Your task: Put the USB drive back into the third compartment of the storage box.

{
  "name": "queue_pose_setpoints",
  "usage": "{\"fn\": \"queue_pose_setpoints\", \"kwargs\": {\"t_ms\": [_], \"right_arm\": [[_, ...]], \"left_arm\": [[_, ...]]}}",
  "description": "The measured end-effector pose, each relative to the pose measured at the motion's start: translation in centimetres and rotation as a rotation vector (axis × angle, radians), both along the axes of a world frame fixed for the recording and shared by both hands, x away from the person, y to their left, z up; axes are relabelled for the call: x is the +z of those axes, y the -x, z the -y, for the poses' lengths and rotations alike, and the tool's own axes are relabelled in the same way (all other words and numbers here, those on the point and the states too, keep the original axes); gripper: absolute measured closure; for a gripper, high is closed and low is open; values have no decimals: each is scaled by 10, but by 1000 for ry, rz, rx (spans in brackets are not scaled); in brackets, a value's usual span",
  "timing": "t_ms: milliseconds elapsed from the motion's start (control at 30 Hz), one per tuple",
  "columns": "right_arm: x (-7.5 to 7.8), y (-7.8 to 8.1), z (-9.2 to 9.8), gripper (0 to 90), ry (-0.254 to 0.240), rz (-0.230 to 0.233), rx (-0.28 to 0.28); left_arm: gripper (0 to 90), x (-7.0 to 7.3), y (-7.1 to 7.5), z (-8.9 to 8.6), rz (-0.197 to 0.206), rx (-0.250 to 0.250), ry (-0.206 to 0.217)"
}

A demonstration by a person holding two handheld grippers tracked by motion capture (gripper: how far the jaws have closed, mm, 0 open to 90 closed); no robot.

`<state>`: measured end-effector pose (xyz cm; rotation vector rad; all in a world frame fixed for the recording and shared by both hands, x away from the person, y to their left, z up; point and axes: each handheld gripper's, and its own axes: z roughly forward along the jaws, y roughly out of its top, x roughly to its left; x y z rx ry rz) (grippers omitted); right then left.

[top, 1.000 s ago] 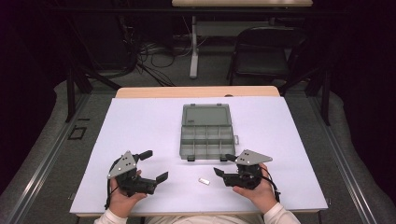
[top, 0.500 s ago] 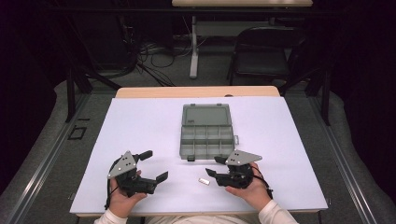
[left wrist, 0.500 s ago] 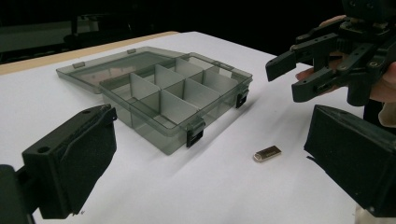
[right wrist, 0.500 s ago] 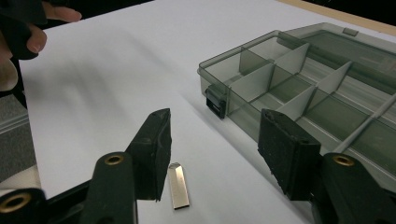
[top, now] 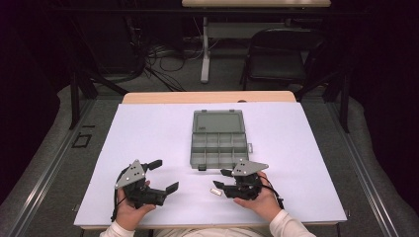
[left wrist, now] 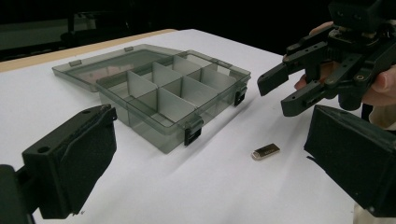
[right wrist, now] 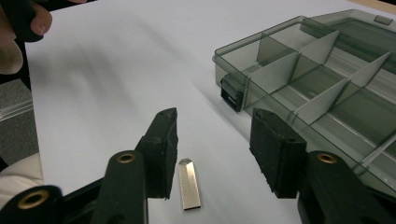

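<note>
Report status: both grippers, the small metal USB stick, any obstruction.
Left gripper open, empty. Right gripper open, jaws just closing around small silver metal USB stick, not gripping yet. Open grey plastic compartment box apart from stick, nothing blocking.

Both forearms come in from the near edge, each hand wrapped around its tool. The left gripper (top: pixel 160 176) rests low at the left, jaws spread wide and pointing right. The right gripper (top: pixel 221 180) points left (tilted slightly down), its jaws part open and just closing, pads touching nothing.
</note>
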<state>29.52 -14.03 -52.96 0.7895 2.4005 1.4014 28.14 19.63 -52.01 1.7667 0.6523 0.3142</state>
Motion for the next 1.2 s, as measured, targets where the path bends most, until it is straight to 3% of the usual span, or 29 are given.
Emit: {"fn": "queue_pose_setpoints", "kwargs": {"t_ms": [367,533,633,700,933,1200], "right_arm": [[-6,0,-5,530,33,-1,38],[-6,4,-9,535,65,34,44],[-8,3,-10,549,75,19,58],[-12,1,-9,564,48,-8,84],[-16,-1,-8,585,40,-10,108],[-20,1,-11,662,86,-12,124]], "left_arm": [[27,0,-1,0,0,-14,4],[26,0,-1,0,-1,-17,3],[27,-1,-1,-1,-2,-18,0],[27,-1,-1,-1,0,-18,3],[27,-1,-2,-1,-4,-16,10],[27,-2,-2,-1,-8,-19,14]]}}
